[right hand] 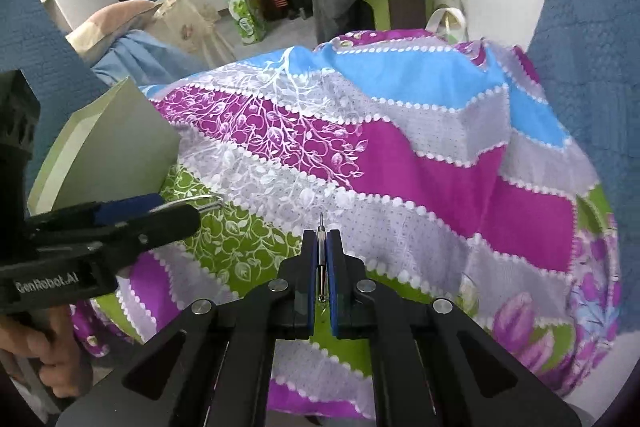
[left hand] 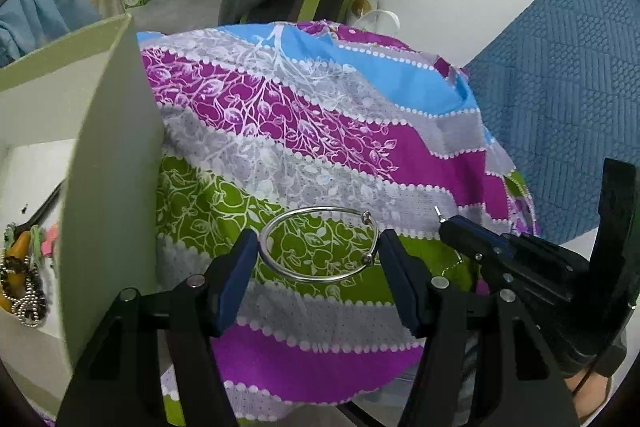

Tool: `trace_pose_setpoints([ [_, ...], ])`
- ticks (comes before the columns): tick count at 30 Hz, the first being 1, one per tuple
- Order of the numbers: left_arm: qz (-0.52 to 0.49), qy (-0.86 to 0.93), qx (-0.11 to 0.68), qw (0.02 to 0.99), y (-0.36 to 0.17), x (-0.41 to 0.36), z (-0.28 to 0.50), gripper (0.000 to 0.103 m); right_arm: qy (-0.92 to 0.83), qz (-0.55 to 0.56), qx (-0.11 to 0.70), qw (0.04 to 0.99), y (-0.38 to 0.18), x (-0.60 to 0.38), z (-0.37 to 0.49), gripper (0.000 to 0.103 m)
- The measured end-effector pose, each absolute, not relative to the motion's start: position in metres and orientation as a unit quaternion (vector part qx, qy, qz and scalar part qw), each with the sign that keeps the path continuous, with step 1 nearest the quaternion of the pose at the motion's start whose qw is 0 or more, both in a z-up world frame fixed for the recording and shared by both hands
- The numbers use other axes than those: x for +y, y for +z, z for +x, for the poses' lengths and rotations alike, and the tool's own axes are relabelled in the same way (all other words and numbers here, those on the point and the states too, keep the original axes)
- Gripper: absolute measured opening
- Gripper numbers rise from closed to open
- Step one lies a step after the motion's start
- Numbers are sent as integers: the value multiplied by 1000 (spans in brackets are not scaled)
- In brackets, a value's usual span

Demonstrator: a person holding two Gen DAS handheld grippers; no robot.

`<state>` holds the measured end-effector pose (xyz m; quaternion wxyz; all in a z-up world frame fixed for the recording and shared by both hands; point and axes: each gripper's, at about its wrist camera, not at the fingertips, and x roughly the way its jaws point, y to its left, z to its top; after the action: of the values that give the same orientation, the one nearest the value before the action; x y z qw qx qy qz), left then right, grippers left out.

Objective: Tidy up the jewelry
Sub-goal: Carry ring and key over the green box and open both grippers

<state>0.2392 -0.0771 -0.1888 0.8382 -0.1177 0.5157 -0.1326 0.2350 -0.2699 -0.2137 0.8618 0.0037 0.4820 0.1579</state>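
While the left wrist view is looking down on the patterned cloth (left hand: 320, 131), the left gripper (left hand: 318, 253) is clasping the silver bangle (left hand: 320, 245) across its width, one blue pad pressing on each side of the ring, which is lying roughly flat between them. The open box (left hand: 108, 163) with beaded jewelry (left hand: 20, 287) inside is standing just beside on the left, so the left hand is the nearer one to it. At the right edge the right gripper (left hand: 456, 227) is showing a thin metal tip poking out.

In the right wrist view, the right gripper (right hand: 321, 247) is clenching that slim metal piece (right hand: 321, 255), probably a pin or an earring; it is too small to tell. Its long axis is running straight along the fingers, tip forward. The left gripper (right hand: 160, 211) is sitting to the left, toward the box (right hand: 116, 147).
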Motion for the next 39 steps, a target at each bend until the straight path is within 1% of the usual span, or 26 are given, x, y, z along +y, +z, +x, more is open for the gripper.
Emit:
trace_pose_setpoints([
  [6,-119,-140,494,850,-150,-66,231,63,144,28,460,875,-178,-277,232,3],
  [12,-112,-138,463,868,-104,-48,221,63,146,27,421,895,-121,-267,231,3],
  [19,-117,-135,428,886,-50,-16,210,63,162,24,373,913,-56,-236,231,3],
  [25,-109,-118,399,903,-13,19,201,63,187,21,336,923,-13,-196,228,3],
  [33,-104,-94,381,914,5,71,191,63,213,16,322,922,0,-144,226,3],
  [39,-114,-75,389,911,-15,107,189,63,217,17,333,917,-17,-110,226,3],
])
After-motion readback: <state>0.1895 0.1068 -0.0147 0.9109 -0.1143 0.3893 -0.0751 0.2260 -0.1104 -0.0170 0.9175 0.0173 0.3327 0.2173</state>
